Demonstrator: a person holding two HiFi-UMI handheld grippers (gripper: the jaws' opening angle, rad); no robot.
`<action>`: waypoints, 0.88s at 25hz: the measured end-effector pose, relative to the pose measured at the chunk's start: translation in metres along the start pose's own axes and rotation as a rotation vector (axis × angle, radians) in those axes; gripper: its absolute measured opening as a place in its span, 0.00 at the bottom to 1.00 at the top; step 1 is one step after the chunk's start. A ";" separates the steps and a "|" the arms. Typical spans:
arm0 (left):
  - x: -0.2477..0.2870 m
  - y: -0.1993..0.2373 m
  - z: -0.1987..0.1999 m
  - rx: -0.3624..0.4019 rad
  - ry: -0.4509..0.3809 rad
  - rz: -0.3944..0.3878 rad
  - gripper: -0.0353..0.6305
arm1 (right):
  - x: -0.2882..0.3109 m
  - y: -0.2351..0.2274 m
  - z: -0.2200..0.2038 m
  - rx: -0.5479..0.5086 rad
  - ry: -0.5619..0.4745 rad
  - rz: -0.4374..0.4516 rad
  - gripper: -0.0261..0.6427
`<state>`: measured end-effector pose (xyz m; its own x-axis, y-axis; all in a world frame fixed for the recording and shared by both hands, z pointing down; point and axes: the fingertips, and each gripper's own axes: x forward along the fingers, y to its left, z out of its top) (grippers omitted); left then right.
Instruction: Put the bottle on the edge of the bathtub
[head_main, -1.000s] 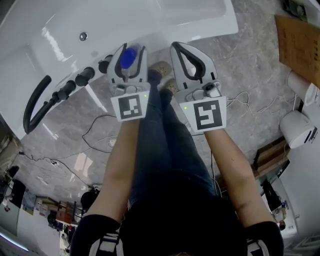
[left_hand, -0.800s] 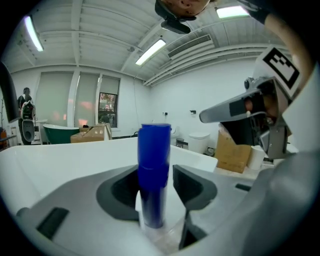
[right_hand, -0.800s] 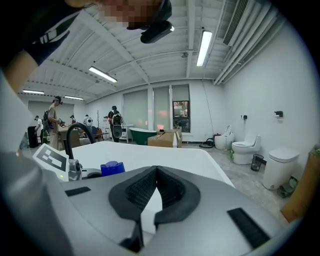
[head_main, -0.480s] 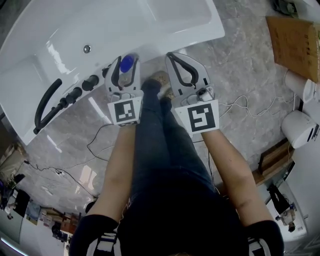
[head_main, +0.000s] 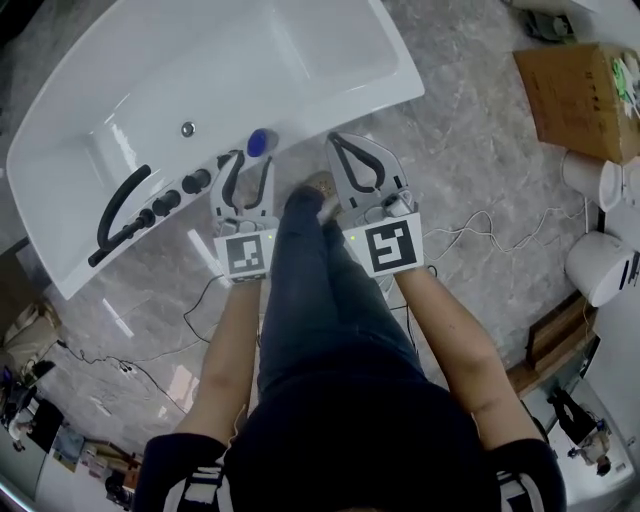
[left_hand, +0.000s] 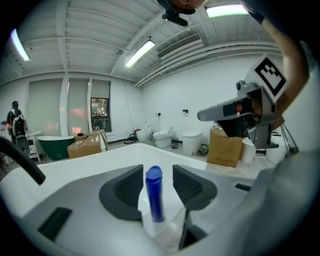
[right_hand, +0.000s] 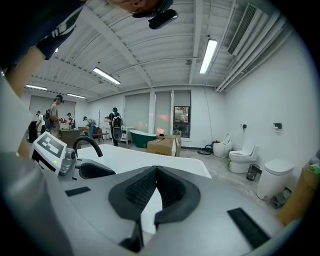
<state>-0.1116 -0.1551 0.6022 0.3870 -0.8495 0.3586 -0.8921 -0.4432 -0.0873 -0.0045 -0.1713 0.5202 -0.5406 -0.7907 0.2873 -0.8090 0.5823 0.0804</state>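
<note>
As my L gripper (head_main: 251, 160) finishes spreading its jaws wide w/ neither pad touching, the bottle (left_hand: 155, 192) stands upright betw. the tips on the bathtub edge (head_main: 318, 120), dead ahead, so L sits nearer than my shut, empty R gripper (right_hand: 156, 169).

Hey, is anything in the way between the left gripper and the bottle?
Nothing visible. The bottle stands upright on the bathtub edge, right ahead of the left gripper, whose open jaws frame it without touching.
</note>
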 end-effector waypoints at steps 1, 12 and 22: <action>-0.006 -0.001 0.008 -0.015 -0.011 0.001 0.32 | -0.004 -0.002 0.005 0.003 -0.003 -0.008 0.06; -0.056 0.017 0.098 0.023 -0.086 -0.004 0.05 | -0.037 -0.016 0.057 0.006 -0.060 -0.078 0.06; -0.065 0.010 0.182 0.042 -0.224 -0.045 0.05 | -0.078 -0.043 0.116 -0.015 -0.170 -0.165 0.06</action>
<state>-0.1032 -0.1567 0.4088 0.4721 -0.8690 0.1484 -0.8643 -0.4894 -0.1160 0.0461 -0.1565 0.3836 -0.4330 -0.8953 0.1047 -0.8869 0.4439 0.1277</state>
